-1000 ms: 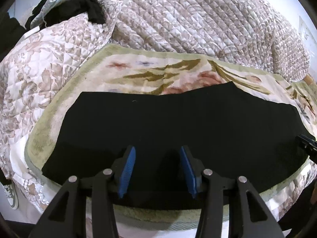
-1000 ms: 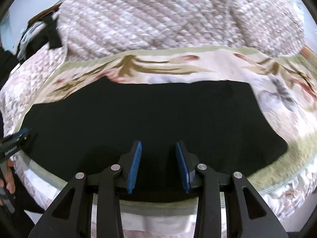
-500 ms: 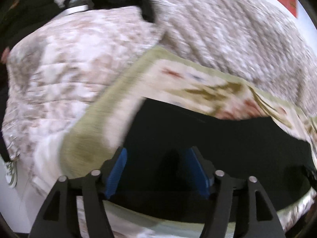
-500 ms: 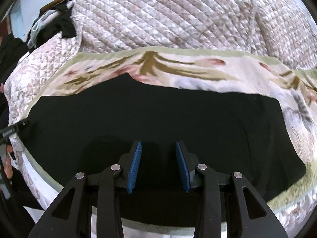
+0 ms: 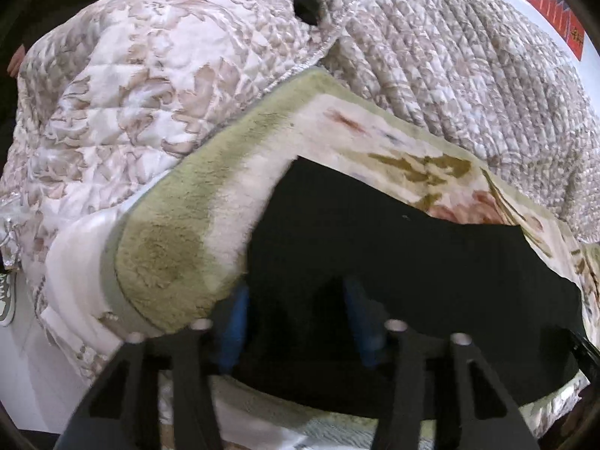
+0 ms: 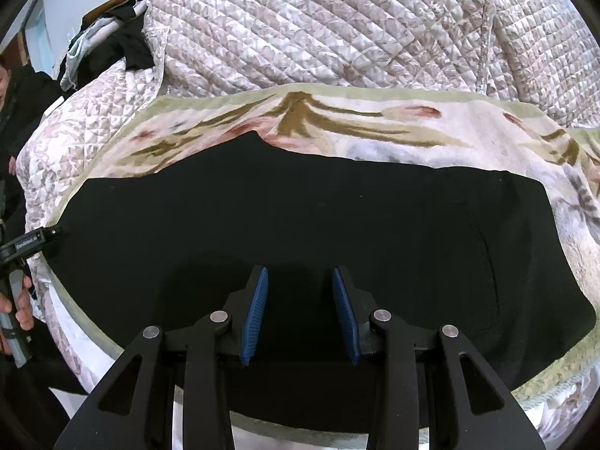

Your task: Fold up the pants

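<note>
Black pants (image 5: 412, 262) lie flat, stretched left to right, on a floral blanket with a green border (image 5: 168, 247). My left gripper (image 5: 296, 292) is blurred and sits low over the pants' left end beside the blanket's edge. Its jaws are closing with black cloth between them and a gap still showing. In the right wrist view my right gripper (image 6: 300, 273) stands open over the pants (image 6: 300, 225) near their front edge, nothing pinched. The left gripper's tip (image 6: 45, 236) shows at the pants' left end, with a hand (image 6: 18, 307) on its handle.
The blanket (image 6: 337, 120) rests on a quilted bedspread (image 6: 337, 18) that humps up behind it. Dark clothes (image 6: 127, 45) are piled at the back left. The bed's front edge drops away just below both grippers. A shoe (image 5: 5, 296) lies on the floor at left.
My left gripper has slid left along the pants to their left end and rolled; its jaws widened, then narrowed. The right gripper has shifted only slightly and keeps the same gap.
</note>
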